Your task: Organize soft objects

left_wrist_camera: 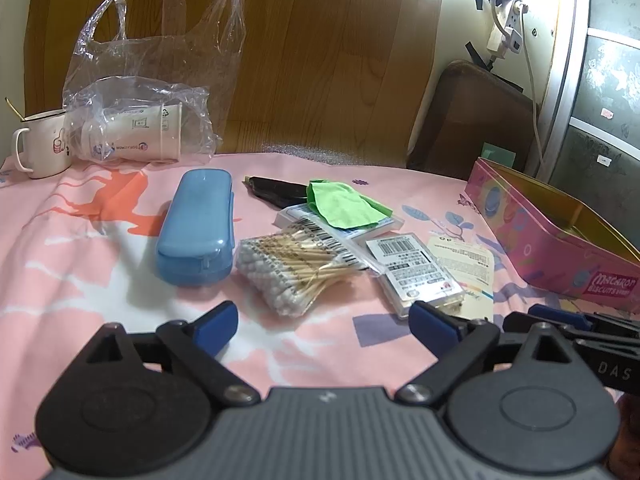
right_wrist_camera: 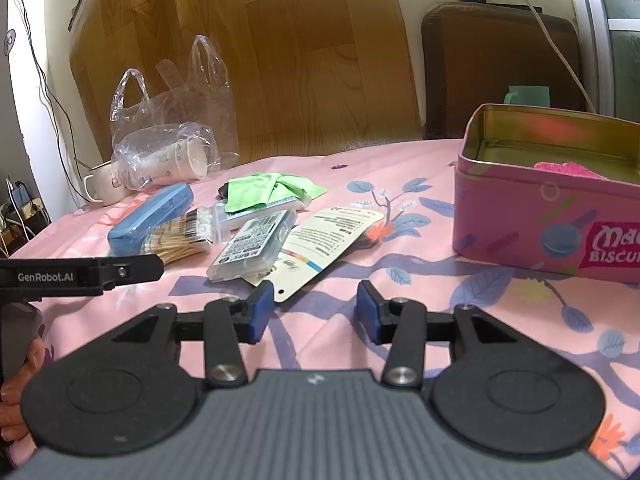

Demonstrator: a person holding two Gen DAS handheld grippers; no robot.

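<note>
Left gripper (left_wrist_camera: 324,322) spread wide, empty, low over the pink worktop (left_wrist_camera: 80,272). Green cloth (left_wrist_camera: 344,204) (crumpled) atop flat packets, mid-clutter. Right gripper (right_wrist_camera: 315,310) half apart, empty. Pink cloth (right_wrist_camera: 568,169) inside pink tin (right_wrist_camera: 520,216), far right.

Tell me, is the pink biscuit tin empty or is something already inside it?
Not empty. The pink biscuit tin stands open with no lid, and a pink fluffy cloth lies inside, near its front wall. The rest of the visible gold floor looks bare.
</note>
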